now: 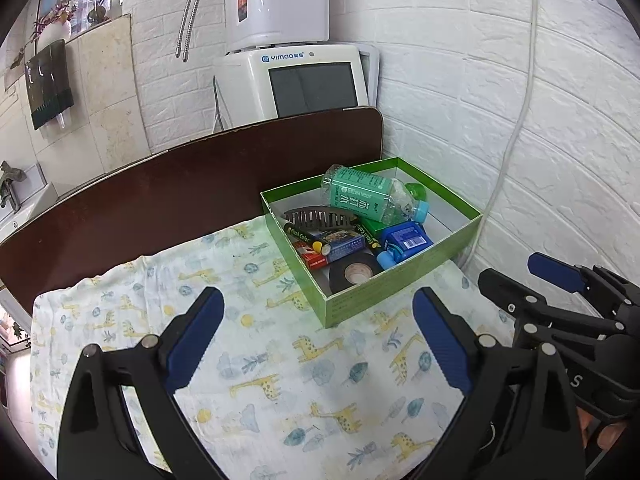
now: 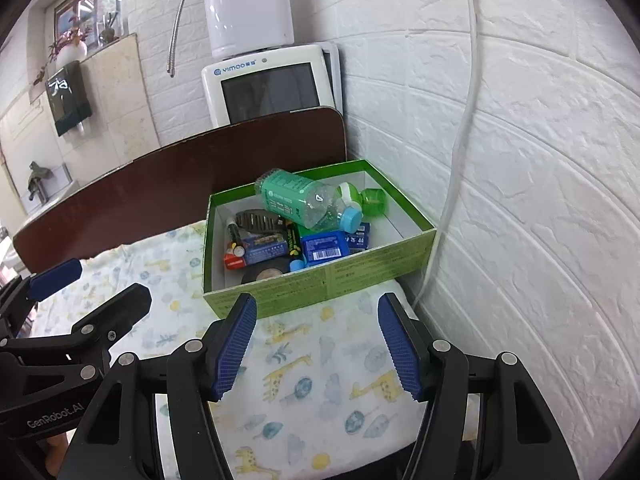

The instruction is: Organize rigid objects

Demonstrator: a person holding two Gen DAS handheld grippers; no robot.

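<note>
A green cardboard box (image 1: 400, 284) (image 2: 320, 284) stands on the giraffe-print cloth (image 1: 248, 360) (image 2: 312, 380) against the white wall. It holds a green soda water bottle (image 1: 368, 196) (image 2: 300, 200) lying on top, a blue box (image 1: 406, 240) (image 2: 324, 248), a roll of black tape (image 1: 354, 274) (image 2: 268, 274), markers, a red box and a grey slotted piece (image 1: 316, 218). My left gripper (image 1: 318, 308) is open and empty over the cloth, short of the box. My right gripper (image 2: 318, 312) is open and empty just before the box's front wall.
A dark brown board (image 1: 160, 200) (image 2: 160, 176) stands behind the cloth. A white appliance with a screen (image 1: 304, 80) (image 2: 272, 88) sits behind it. A white cable (image 1: 516, 120) (image 2: 460, 140) runs down the brick wall beside the box. A sink (image 1: 16, 204) is at far left.
</note>
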